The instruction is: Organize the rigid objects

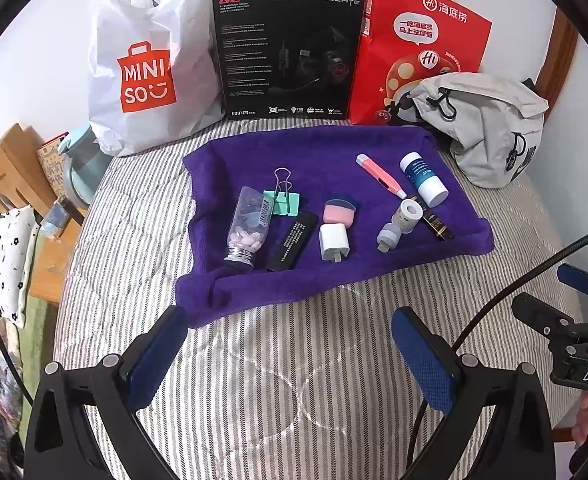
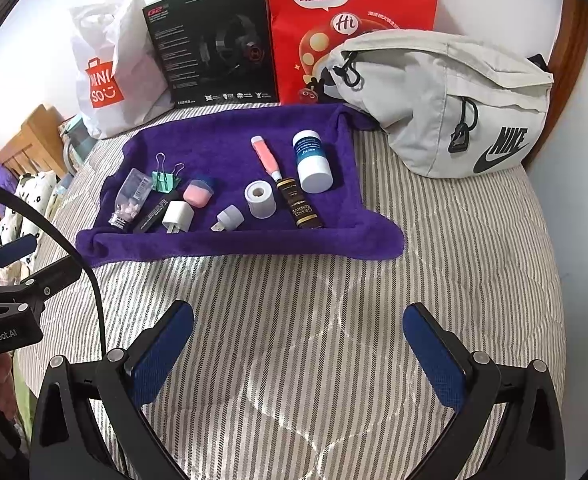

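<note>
Both wrist cameras are looking forward and down over the striped bed (image 1: 294, 360) toward the purple towel (image 1: 321, 152) near the wall, sitting well back. The right one is viewing from further right, sharing towel (image 2: 230, 136) and bags.

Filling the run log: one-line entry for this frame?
left gripper: open, empty | right gripper: open, empty | both over striped bedding | small items untouched on purple towel | grey bag beside towel

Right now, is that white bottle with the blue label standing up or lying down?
Lying down. The white bottle rests on its side on the purple towel, its flat white end facing the camera, beside the pink pen.
</note>
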`<state>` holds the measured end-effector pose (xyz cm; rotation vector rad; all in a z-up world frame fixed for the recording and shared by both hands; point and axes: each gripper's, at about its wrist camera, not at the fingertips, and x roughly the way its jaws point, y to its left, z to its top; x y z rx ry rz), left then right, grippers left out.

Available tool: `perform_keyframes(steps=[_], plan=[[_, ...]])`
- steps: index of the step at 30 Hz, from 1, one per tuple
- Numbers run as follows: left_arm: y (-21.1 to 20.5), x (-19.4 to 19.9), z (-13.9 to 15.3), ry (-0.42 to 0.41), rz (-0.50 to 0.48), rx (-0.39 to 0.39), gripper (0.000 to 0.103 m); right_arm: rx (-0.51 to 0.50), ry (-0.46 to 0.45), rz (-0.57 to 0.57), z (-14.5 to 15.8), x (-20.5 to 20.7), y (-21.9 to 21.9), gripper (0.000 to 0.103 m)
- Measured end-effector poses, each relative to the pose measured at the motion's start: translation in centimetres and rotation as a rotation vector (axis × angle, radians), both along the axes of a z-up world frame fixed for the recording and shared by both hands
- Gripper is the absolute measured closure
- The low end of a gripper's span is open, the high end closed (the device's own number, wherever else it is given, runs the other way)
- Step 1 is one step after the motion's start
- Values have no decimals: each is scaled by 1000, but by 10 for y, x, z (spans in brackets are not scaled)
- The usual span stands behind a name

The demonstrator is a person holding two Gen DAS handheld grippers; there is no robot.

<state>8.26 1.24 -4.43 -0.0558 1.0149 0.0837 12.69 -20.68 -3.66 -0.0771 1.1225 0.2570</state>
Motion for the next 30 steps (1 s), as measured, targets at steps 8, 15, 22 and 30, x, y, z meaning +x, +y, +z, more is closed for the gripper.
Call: perform_keyframes(steps=[8,15,22,30], plan=[[-3,-2,0,4,-13,8,0,-4,2,-8,0,-2,-1,0],[-3,-3,2,4,-18,18,0,-9,5,-11,-1,-3,1,0],[-1,-3,0,5,-13,15,0,-11,7,-16,-1,-3,1,0],[2,-4,-1,6,-16,9,0,-22,8,-15,-1,-4,3,0]])
